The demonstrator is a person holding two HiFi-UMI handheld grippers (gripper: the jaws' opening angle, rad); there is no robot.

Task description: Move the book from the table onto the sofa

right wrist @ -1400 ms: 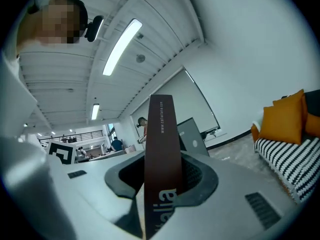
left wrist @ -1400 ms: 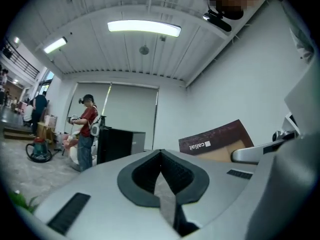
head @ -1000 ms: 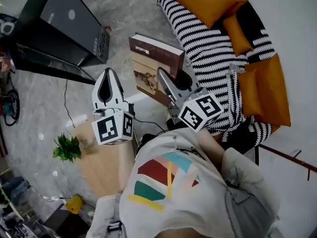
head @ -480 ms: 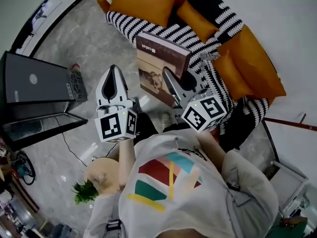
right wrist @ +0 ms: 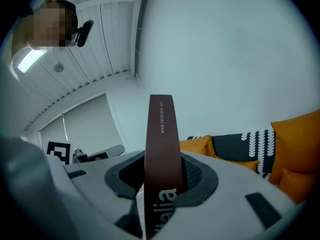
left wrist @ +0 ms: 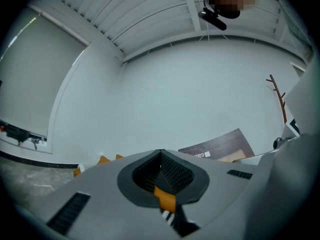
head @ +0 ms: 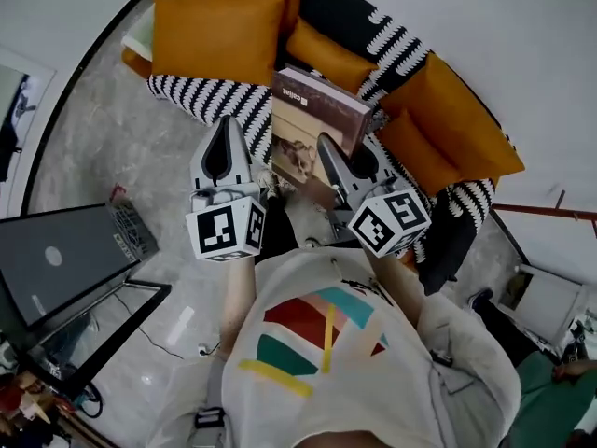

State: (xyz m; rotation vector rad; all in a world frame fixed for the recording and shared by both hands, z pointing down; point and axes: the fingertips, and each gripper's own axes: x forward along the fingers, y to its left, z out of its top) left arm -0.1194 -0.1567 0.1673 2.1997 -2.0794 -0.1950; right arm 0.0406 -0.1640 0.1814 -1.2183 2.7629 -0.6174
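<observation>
- The right gripper [head: 328, 147] pinches the brown book [head: 322, 108] between its fingers, holding it in the air above the striped sofa [head: 201, 94].
- The left gripper [head: 227, 129] has its fingers pressed together, empty, beside the book.

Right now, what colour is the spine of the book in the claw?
Dark brown with white lettering. The book shows its spine best in the right gripper view.

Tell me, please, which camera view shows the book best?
The head view: it shows the book, cover and spine, upright in the right tongs, with the sofa beyond. The right gripper view shows only its spine, edge-on between the jaws. The left gripper view catches just a corner of its cover.
</observation>
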